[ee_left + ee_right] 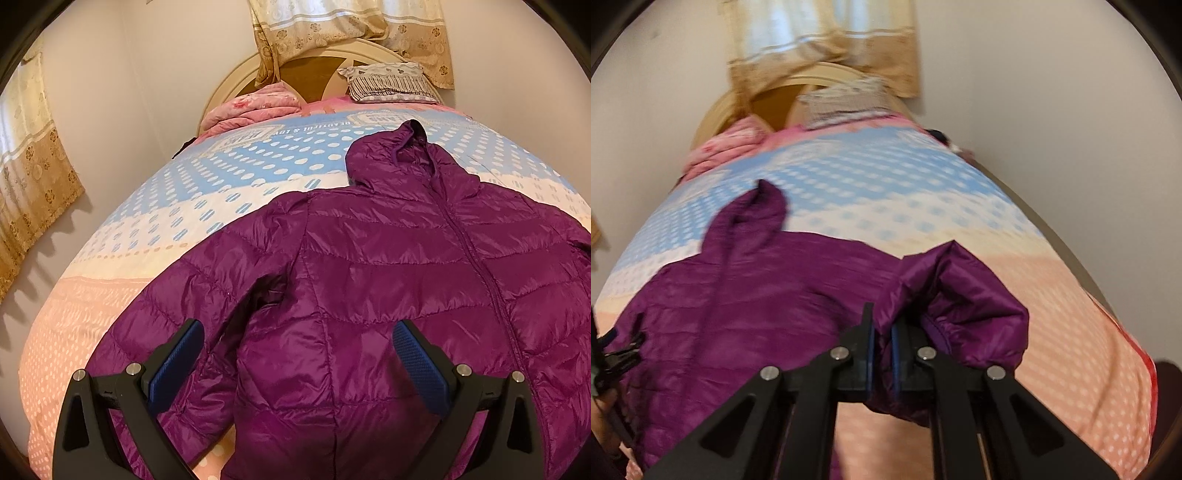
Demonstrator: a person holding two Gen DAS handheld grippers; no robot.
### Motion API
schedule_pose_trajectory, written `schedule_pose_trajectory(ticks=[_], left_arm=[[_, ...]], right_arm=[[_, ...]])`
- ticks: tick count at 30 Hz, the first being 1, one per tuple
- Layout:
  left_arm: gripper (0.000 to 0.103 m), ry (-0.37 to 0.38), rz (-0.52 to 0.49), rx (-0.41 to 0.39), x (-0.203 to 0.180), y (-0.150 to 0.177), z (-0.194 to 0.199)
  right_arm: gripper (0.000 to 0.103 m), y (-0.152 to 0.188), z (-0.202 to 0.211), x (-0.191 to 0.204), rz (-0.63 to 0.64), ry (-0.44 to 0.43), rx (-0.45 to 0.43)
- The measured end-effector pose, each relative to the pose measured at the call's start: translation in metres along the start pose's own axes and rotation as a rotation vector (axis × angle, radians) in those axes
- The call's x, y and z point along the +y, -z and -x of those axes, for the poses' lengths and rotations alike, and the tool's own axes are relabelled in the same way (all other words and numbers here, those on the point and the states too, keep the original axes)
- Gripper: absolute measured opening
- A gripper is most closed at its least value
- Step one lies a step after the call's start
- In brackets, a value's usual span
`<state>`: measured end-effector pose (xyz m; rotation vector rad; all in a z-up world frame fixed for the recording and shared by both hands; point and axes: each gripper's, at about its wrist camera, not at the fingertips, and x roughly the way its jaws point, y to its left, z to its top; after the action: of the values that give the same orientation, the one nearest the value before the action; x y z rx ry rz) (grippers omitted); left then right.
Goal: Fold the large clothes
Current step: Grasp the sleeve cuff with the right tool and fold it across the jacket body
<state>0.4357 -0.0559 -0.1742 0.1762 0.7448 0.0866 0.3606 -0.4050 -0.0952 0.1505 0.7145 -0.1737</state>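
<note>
Purple and glossy, the quilted jacket (388,266) lies front up and zipped on the bed (155,229), spread across the dotted bedspread with its hood (399,155) toward the headboard. By its look it is a light, puffy, down-filled garment: soft all through, easy to lift, but springy, so folds will probably puff back open unless pressed flat, and the shiny shell is likely slippery against the pads. The sleeves and hem corners offer the best hold, where the filling thins and the cloth bunches. The right sleeve (964,295) is raised off the bedspread, its cuff end pinched in the right hand-held gripper (882,347), whose jaws are nearly closed on the fabric. The left hand-held gripper (297,354) hangs wide apart above the lower left front, holding nothing, with the left sleeve (177,317) just beside it.
</note>
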Motion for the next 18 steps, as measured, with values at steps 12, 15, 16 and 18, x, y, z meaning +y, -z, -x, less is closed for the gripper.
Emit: schedule_pose_trajectory(ticks=[12, 15, 16, 18], left_arm=[[0.102, -0.009, 0.027, 0.019, 0.019, 0.009, -0.006], [0.102, -0.021, 0.029, 0.018, 0.023, 0.01, -0.004], [0.102, -0.024, 0.031, 0.018, 0.024, 0.01, -0.003], [0.102, -0.029, 0.035, 0.015, 0.026, 0.008, 0.001]], right_arm=[[0.009, 0.037, -0.079, 0.146, 0.146, -0.151, 0.031], [0.015, 0.056, -0.103, 0.173, 0.183, -0.172, 0.066], [0.019, 0.06, -0.104, 0.18, 0.193, -0.172, 0.075], [0.052, 0.068, -0.098, 0.183, 0.201, -0.194, 0.077]])
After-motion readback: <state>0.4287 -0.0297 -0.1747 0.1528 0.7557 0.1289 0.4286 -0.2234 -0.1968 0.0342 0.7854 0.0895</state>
